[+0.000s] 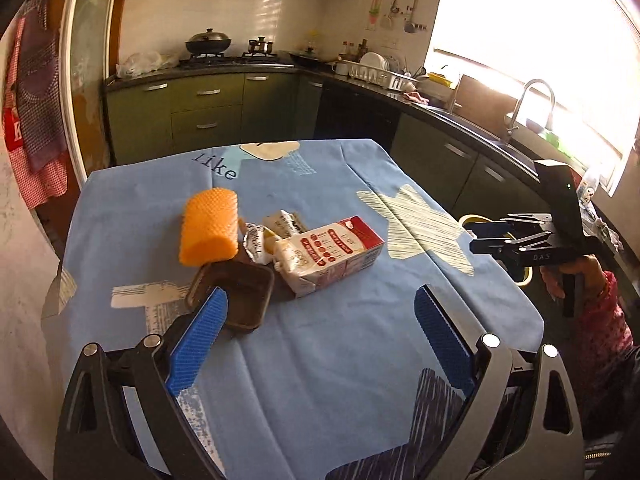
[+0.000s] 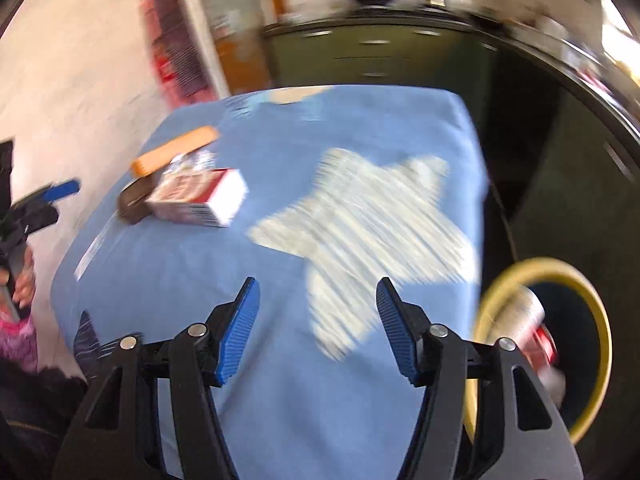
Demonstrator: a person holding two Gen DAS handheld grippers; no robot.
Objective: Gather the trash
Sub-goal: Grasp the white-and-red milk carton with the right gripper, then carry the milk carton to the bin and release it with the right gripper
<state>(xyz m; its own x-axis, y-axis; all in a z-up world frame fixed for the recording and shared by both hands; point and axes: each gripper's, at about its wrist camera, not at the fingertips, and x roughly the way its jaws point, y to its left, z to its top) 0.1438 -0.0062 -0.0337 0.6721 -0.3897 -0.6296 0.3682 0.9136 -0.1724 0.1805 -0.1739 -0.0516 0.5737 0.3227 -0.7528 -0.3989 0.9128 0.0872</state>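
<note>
Ribbed blue pads of the left gripper (image 1: 320,332) stand spread wide, empty, over a blue printed tablecloth (image 1: 340,360). Beyond lie a dark shallow tray (image 1: 244,296), an orange mesh foam roll (image 1: 208,227), crumpled foil wrappers (image 1: 260,240) and a boxy red-and-white carton (image 1: 332,258), clustered together. Green kitchen cabinets (image 1: 208,108) stand behind. From the right wrist, all is motion-blurred: the right gripper (image 2: 318,330) gapes empty above the cloth's pale star (image 2: 360,236); a yellow-rimmed bin (image 2: 600,340) beside the table holds a red-white item, unclear
</note>
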